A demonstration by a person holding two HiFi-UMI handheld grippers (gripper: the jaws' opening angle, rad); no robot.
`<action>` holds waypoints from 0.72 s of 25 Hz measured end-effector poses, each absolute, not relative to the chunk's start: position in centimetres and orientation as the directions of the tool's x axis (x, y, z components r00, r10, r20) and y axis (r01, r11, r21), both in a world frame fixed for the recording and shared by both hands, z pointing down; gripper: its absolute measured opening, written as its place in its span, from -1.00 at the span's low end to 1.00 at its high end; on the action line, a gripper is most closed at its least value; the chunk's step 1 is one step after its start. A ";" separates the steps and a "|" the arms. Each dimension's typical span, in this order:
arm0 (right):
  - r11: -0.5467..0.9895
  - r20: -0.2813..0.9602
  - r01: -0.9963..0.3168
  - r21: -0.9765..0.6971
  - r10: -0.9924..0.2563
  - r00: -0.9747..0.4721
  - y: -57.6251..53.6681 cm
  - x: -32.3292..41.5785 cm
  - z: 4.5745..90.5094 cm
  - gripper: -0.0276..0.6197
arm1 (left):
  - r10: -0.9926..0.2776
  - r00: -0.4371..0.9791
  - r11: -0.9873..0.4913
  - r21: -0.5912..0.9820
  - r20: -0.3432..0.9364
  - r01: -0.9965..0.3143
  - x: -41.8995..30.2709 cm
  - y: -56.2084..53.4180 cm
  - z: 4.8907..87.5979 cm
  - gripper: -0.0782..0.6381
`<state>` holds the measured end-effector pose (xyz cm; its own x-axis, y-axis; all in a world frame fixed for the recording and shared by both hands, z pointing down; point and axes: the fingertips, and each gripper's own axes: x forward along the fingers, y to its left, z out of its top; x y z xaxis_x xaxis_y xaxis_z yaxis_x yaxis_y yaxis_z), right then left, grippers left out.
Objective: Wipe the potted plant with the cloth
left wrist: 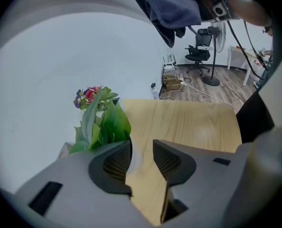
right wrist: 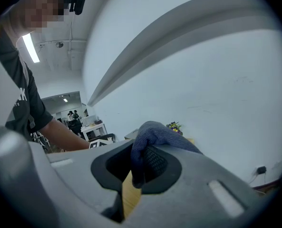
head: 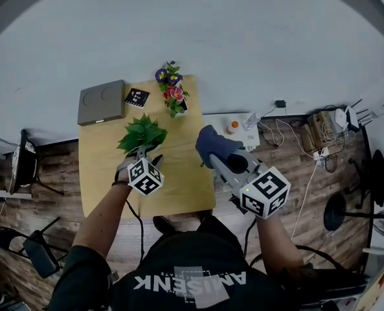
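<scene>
The potted plant (head: 142, 133) stands on the wooden desk (head: 101, 167), left of its middle, with its broad green leaves spread over and hiding the pot in the head view; the left hand-held gripper (head: 142, 153) reaches in low at the near side of those leaves, its marker cube towards the person; in the left gripper view the left hand-held gripper (left wrist: 141, 151) has its two jaws a little apart, bare desk (left wrist: 193, 122) showing through the gap, a pale blurred sliver that cannot be made out lying against the inner face of the left jaw, and the potted plant (left wrist: 105, 127) rising just behind that jaw; the right hand-held gripper (head: 225, 162) is held over the right edge of the desk, clear of the plant, and the dark blue cloth (head: 214, 144) bunches over its tip; in the right gripper view the right hand-held gripper (right wrist: 138, 163) is clamped on the cloth (right wrist: 160, 132), which fills the space between the jaws and folds over the upper one; from the left gripper view the cloth (left wrist: 171, 8) hangs high, well above the desk; a pot of purple and pink flowers (head: 173, 94) sits at the far edge of the desk, with a flat grey box (head: 101, 102) and a small black card (head: 137, 98) to its left.
</scene>
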<state>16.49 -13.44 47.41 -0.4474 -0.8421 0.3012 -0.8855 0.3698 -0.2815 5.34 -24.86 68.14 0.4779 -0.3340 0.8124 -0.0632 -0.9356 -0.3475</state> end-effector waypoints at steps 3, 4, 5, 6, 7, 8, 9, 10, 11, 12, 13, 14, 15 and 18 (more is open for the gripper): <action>0.397 0.291 -0.879 -0.264 -0.836 -0.465 -13.4 16.6 46.3 -0.83 | -0.359 0.519 -0.929 -0.350 0.776 -0.120 5.5 -24.6 66.7 -0.35; 0.407 0.283 -0.876 -0.258 -0.835 -0.471 -13.5 16.6 45.7 -0.83 | -0.365 0.537 -0.928 -0.340 0.761 -0.150 5.5 -24.5 65.9 -0.35; 0.419 0.273 -0.872 -0.253 -0.834 -0.480 -13.6 16.6 45.2 -0.83 | -0.371 0.554 -0.928 -0.326 0.745 -0.182 5.5 -24.2 65.0 -0.35; 0.434 0.263 -0.866 -0.248 -0.830 -0.491 -13.7 16.5 44.6 -0.83 | -0.377 0.570 -0.926 -0.311 0.729 -0.215 5.5 -23.9 64.2 -0.35; 0.451 0.254 -0.859 -0.242 -0.825 -0.505 -13.8 16.5 44.1 -0.83 | -0.384 0.587 -0.923 -0.294 0.713 -0.247 5.5 -23.5 63.3 -0.35; 0.468 0.247 -0.852 -0.235 -0.819 -0.518 -13.9 16.5 43.7 -0.83 | -0.389 0.602 -0.921 -0.275 0.697 -0.277 5.7 -23.1 62.4 -0.35; 0.483 0.240 -0.845 -0.229 -0.813 -0.530 -14.0 16.5 43.3 -0.83 | -0.392 0.618 -0.919 -0.254 0.682 -0.302 5.8 -22.7 61.5 -0.35; 0.496 0.231 -0.839 -0.225 -0.809 -0.540 -14.2 16.4 42.9 -0.83 | -0.394 0.633 -0.916 -0.233 0.666 -0.325 5.9 -22.4 60.5 -0.35; 0.509 0.222 -0.832 -0.223 -0.804 -0.551 -14.6 16.2 42.5 -0.83 | -0.400 0.647 -0.912 -0.215 0.649 -0.348 5.8 -22.3 59.4 -0.35; 0.523 0.212 -0.823 -0.222 -0.798 -0.564 -15.1 15.9 42.1 -0.83 | -0.412 0.659 -0.905 -0.200 0.629 -0.375 5.5 -22.3 58.2 -0.35; 0.542 0.203 -0.812 -0.217 -0.788 -0.581 -15.6 15.4 41.6 -0.83 | -0.428 0.669 -0.895 -0.185 0.608 -0.405 5.0 -22.3 57.0 -0.35; 0.565 0.194 -0.798 -0.208 -0.776 -0.600 -16.1 14.9 41.1 -0.83 | -0.448 0.678 -0.883 -0.170 0.583 -0.437 4.5 -22.3 55.7 -0.35; 0.586 0.185 -0.786 -0.199 -0.765 -0.617 -16.6 14.3 40.6 -0.83 | -0.468 0.687 -0.870 -0.156 0.556 -0.467 3.9 -22.4 54.4 -0.35; 0.625 0.159 -0.760 -0.179 -0.743 -0.650 -17.6 13.1 39.3 -0.83 | -0.529 0.710 -0.826 -0.093 0.465 -0.556 2.3 -22.4 50.5 -0.35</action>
<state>13.09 -17.65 39.33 -0.6496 -0.7434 0.1593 -0.7596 0.6253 -0.1789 2.32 -22.44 50.47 0.7098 -0.5294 0.4647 -0.5556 -0.8263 -0.0927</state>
